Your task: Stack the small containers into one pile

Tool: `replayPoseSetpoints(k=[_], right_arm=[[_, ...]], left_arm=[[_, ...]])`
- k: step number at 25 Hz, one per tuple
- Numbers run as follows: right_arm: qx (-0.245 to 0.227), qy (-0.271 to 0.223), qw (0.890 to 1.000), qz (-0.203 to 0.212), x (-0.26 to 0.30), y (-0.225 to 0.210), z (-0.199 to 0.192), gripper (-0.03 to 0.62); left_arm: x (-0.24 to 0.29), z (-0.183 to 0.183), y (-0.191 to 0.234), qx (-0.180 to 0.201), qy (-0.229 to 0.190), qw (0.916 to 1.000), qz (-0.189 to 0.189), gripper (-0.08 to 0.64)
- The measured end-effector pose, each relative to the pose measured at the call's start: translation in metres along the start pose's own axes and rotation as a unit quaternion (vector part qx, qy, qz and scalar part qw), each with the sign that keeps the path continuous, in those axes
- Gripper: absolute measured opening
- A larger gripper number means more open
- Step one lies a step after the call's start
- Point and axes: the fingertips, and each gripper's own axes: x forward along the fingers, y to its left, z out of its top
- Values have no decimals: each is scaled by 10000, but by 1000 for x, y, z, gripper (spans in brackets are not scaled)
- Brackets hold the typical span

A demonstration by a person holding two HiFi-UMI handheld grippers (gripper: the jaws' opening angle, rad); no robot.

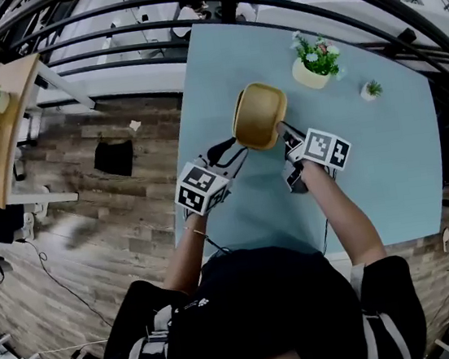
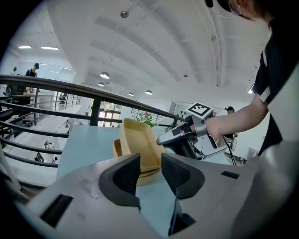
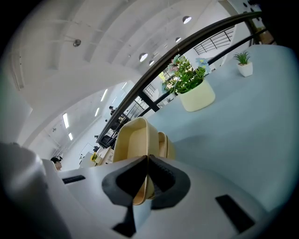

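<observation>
Containers (image 1: 259,115): tan, nested one inside another, tipped on edge over the table, the open side turned toward the left.
Reason for tilt: judged, the top container is being seated into the ones behind it, so the pile is steered at an angle rather than set flat.
Left gripper (image 2: 150,158): unclenched, jaws apart, nothing pressed between the pads.
Containers relative to left gripper: just ahead of the jaw tips, in line with the gap; in the head view the tip sits at the pile's left edge, contact not certain.
Likely role of left gripper: a steadying stop against the pile's left side, a judgement only.
Right gripper (image 3: 148,158): clenched on the rim of the nearest container, thin wall pinched between both pads.
Containers relative to right gripper: rim inside the jaws, body rising ahead, further nested rims just behind.
Table (image 1: 389,186): pale blue.
Flower pot (image 1: 314,64): beyond the pile, to its right, well apart.
Small plant (image 1: 370,90): further right, near the table's far edge.
</observation>
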Motion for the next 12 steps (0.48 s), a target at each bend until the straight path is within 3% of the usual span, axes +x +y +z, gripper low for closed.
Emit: replayPoseSetpoints(k=[12], right_arm=[[42, 17, 10000, -85, 10, -4, -1, 66]], left_arm=[[-5, -6, 6, -46, 100, 9999, 39, 120]])
